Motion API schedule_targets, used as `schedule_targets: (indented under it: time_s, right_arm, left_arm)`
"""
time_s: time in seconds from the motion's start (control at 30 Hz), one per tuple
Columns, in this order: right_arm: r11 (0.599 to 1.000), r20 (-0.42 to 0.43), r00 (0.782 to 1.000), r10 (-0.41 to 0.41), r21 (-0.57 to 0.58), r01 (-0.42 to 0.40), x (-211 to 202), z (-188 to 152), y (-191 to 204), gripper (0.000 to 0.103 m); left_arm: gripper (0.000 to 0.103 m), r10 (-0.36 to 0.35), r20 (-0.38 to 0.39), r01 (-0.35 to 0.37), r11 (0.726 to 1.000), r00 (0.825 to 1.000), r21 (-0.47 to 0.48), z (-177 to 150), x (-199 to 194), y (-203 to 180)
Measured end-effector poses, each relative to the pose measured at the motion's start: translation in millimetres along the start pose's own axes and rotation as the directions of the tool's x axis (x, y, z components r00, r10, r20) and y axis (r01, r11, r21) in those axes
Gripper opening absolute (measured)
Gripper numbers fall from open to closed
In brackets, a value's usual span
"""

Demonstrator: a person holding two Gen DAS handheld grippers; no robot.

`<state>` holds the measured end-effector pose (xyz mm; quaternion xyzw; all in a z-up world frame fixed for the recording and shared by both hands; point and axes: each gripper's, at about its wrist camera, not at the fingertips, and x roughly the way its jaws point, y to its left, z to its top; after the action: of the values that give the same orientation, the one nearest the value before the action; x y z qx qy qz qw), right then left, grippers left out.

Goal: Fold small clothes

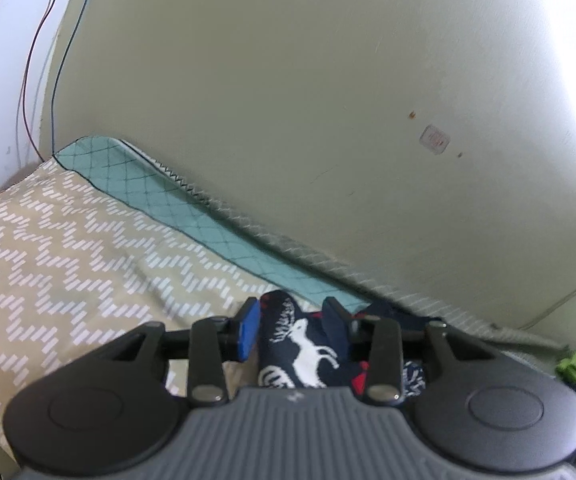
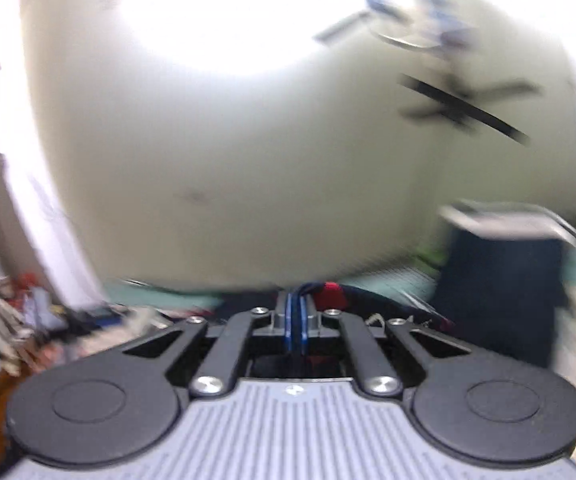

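Setting: a bed (image 1: 68, 240) with a beige zigzag-patterned cover and a teal quilted strip (image 1: 192, 216) along a pale wall (image 1: 288, 80); thin wires (image 1: 54, 60) hang at the upper left of the left wrist view.

Item: small navy garment (image 1: 307, 344) with white deer print and red patches, lying on the bed at lower centre of that view, bunched between the fingers.

Left claw (image 1: 293, 326): partly open, blue pads either side of a fold of the garment; the pads do not appear to press it.

Right claw (image 2: 295, 320): closed, pads together; dark and red cloth (image 2: 329, 294) sits just beyond the tips, grip uncertain.

Step, judged: gathering an edge for a fold. Next move calls for a firm pinch by the left claw, then a level carry-over.

Obscured: right wrist view heavily blurred; the garment's outline is cut off; a dark upright object (image 2: 499, 280) at right is unidentified.
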<state>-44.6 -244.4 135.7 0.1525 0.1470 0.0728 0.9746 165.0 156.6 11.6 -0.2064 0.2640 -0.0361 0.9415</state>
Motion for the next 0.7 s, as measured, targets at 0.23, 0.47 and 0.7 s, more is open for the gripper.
schedule_targets:
  time_s: [0.23, 0.47, 0.7]
  right_arm:
    - [0.948, -0.132, 0.966, 0.225, -0.201, -0.248, 129.2, 54.0, 152.2, 0.0]
    - [0.895, -0.315, 0.897, 0.31, -0.223, -0.387, 246.4, 16.6, 231.9, 0.0]
    - [0.9, -0.416, 0.859, 0.299, -0.176, -0.399, 292.9, -13.3, 217.2, 0.0]
  left_arm:
    - [0.038, -0.025, 0.029, 0.027, 0.995, 0.999, -0.098, 12.5, -11.8, 23.4]
    - [0.038, 0.038, 0.035, -0.032, 0.987, 0.999, -0.155, 19.5, -9.8, 48.9]
    - [0.038, 0.007, 0.019, -0.004, 0.987, 1.0, -0.159, 19.9, -12.0, 51.9]
